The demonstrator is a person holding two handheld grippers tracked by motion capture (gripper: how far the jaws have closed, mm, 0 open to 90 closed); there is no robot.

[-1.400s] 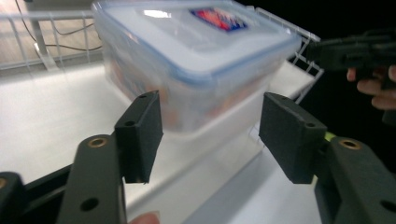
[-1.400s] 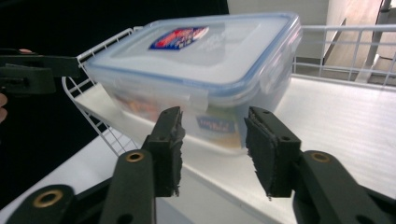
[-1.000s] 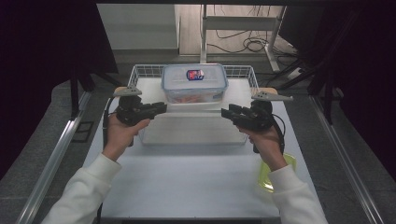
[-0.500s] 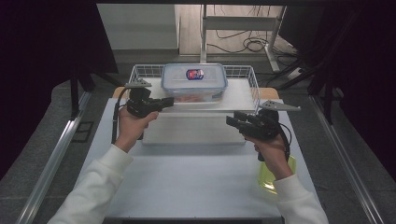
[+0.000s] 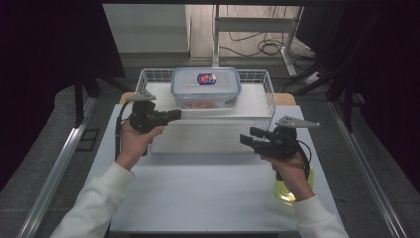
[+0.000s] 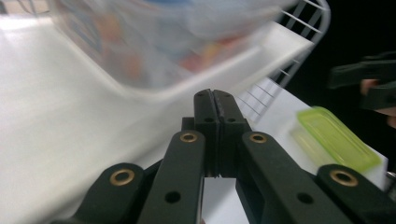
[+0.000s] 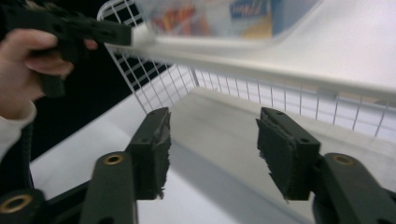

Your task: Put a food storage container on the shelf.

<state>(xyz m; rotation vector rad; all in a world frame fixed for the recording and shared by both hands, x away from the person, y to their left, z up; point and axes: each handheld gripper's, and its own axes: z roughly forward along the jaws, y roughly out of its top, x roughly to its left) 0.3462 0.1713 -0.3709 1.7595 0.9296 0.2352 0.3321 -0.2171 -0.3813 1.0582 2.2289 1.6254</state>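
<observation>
1. A clear plastic food container (image 5: 206, 88) with a snap-on lid and a blue and red label sits on a white shelf inside a white wire basket (image 5: 267, 94) at the far middle of the worktop (image 5: 198, 198). Coloured contents show through its wall, too blurred to identify.
2. A lower white tray (image 5: 208, 139) lies in front of the basket, between the two tools.
3. The left tool (image 5: 171, 115) is held just beside the container's near left corner. In the left gripper view its jaws are pressed together with nothing between them, pointing at the shelf edge under the container (image 6: 154, 42).
4. The right tool (image 5: 247, 138) is held over the tray's right end, well apart from the container. In the right gripper view its jaws stand wide apart and empty, aimed at the basket's wire side (image 7: 196, 79).
5. A yellow-green lid (image 5: 289, 191) lies on the worktop near the right edge, partly under the right hand (image 5: 287, 166); it also shows in the left gripper view (image 6: 338, 140).
6. Cables lie on the floor beyond the worktop (image 5: 262, 47).
</observation>
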